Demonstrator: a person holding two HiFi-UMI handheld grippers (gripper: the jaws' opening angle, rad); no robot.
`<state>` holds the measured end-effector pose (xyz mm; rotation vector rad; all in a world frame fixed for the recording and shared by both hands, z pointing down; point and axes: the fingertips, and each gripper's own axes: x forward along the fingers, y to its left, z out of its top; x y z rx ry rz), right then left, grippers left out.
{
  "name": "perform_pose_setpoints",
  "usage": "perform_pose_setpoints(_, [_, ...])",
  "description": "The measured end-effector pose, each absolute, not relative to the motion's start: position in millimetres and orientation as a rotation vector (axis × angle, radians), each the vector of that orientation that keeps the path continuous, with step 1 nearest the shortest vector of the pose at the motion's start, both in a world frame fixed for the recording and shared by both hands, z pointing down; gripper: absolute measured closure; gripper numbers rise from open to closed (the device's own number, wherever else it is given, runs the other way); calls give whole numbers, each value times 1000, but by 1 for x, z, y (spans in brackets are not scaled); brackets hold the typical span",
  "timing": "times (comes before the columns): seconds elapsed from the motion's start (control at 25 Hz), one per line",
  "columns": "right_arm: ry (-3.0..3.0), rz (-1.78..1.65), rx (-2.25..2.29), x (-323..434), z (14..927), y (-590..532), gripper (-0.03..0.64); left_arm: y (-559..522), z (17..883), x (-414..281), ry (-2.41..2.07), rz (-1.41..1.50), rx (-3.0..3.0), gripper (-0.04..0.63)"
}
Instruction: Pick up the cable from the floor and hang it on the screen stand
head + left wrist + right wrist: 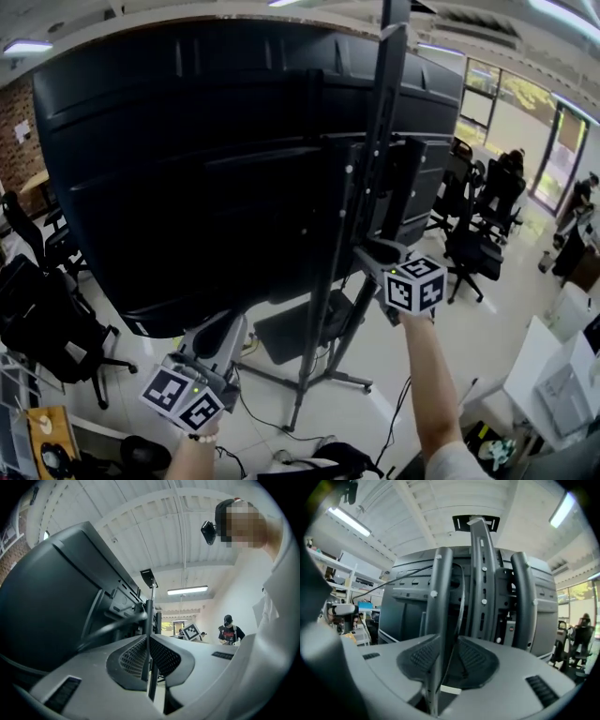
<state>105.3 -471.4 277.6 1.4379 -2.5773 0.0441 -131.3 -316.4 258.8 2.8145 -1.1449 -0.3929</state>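
Fingers (129,660) of left gripper (149,638) clamped on cable (110,627); right gripper's (449,641) apart, with cable and a screen stand bar (440,597) between.

The screen (216,169) stands ahead with its back to me, and its stand (342,234) rises before it, right of centre. My left gripper (230,328) sits low, left of the stand and under the screen. My right gripper (370,251) is just right of the stand, with the cable (461,606) running down between its jaws.
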Motion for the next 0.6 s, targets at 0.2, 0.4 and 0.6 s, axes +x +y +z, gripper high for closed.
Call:
perform_pose_setpoints(0.2, [-2577, -53, 1514, 117, 265, -428, 342, -292, 303, -95, -950, -335, 2728, 426])
perform_pose_setpoints(0.4, [-2749, -71, 1507, 126, 254, -346, 367, -243, 376, -66, -900, -230, 2596, 439])
perform_pose_setpoints(0.6, [-2838, 41, 1526, 153, 287, -246, 609, -184, 422, -42, -954, -206, 2506, 592])
